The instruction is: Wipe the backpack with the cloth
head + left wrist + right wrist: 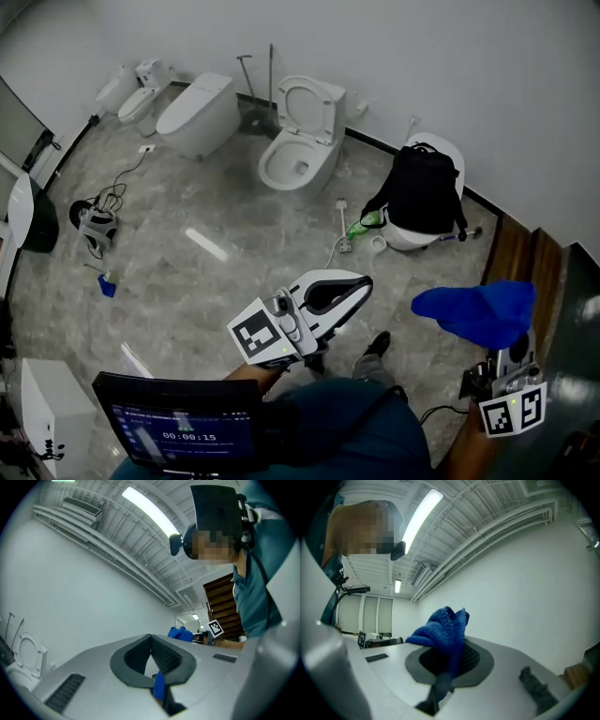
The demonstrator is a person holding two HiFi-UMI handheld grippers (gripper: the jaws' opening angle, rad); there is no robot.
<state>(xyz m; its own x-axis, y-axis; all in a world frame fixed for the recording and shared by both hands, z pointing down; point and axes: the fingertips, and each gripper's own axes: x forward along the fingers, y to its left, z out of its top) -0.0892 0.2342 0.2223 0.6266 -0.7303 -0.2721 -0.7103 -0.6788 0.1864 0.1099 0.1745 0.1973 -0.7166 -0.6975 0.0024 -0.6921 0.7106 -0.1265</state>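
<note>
On the grey marbled tile floor (216,281) of a white-walled room (441,47), several white toilets stand along the far wall. One is closed at the far left (195,114), and one has its lid raised near the middle (300,141). At the far right the black fabric backpack (422,192) sits upright on top of another white toilet (411,236), with its straps hanging down the sides. A brown wooden panel (520,258) runs along the right edge.

On the floor just left of the backpack's toilet lie a green bottle (367,221) and a white power strip (344,245) with its cord. Well to the left are a tangle of black cable (111,197) and a small blue object (106,286). A dark screen with a timer (183,431) sits at the near left, close to the person.

The white left gripper (150,636) has its black-lined jaws closed tip to tip with nothing between them. The right gripper (461,640) is clamped on the bunched blue knitted cloth (478,311). The cloth hangs in the air at the near right, well apart from the backpack, with bare floor between them.
</note>
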